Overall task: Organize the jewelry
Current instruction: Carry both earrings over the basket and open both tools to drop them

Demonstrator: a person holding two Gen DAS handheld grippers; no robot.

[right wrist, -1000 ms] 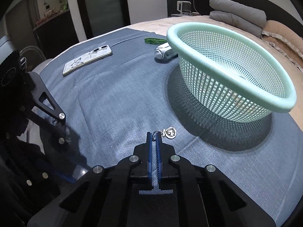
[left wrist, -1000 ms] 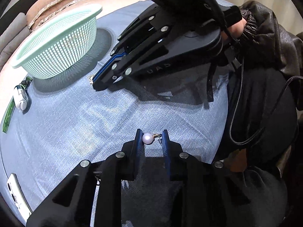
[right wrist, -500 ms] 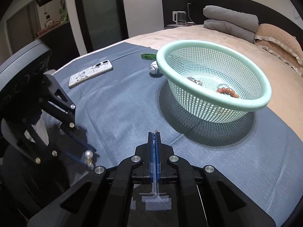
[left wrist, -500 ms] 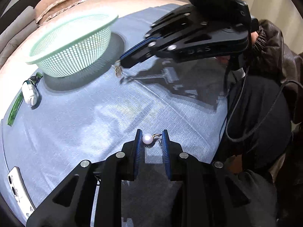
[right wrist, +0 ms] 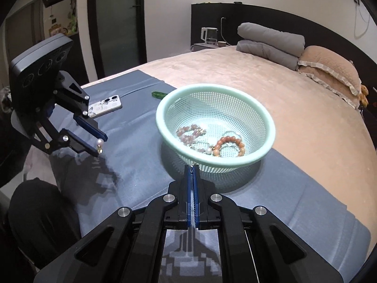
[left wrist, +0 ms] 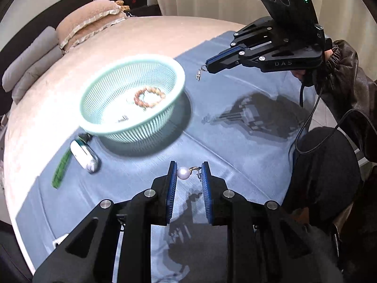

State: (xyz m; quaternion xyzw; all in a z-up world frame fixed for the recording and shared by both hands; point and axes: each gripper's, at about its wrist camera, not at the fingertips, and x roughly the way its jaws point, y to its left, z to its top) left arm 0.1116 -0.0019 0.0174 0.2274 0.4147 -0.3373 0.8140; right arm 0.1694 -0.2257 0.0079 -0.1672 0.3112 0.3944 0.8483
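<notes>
A mint green mesh basket (left wrist: pixel 94 118) (right wrist: pixel 266 120) sits on the blue cloth (left wrist: pixel 235 146) and holds bead bracelets (left wrist: pixel 149 97) (right wrist: pixel 228 145). My left gripper (left wrist: pixel 187 172) is shut on a pearl earring (left wrist: pixel 183 172), held above the cloth in front of the basket; it also shows in the right wrist view (right wrist: pixel 101 145). My right gripper (right wrist: pixel 193 168) is shut on a small silver pendant (left wrist: pixel 199 74), which dangles from its tips (left wrist: pixel 208 67) in the air to the right of the basket rim.
A white case (left wrist: pixel 83 156) and a green bar (left wrist: pixel 61 168) lie left of the basket. A phone (right wrist: pixel 104 106) lies on the cloth's far side. Pillows (right wrist: pixel 329 70) and folded grey blankets (right wrist: pixel 268 42) sit on the beige bed.
Both grippers have risen from the cloth. The right gripper picked the pendant up off the cloth and carried it up beside the basket. The left still holds the pearl earring.
</notes>
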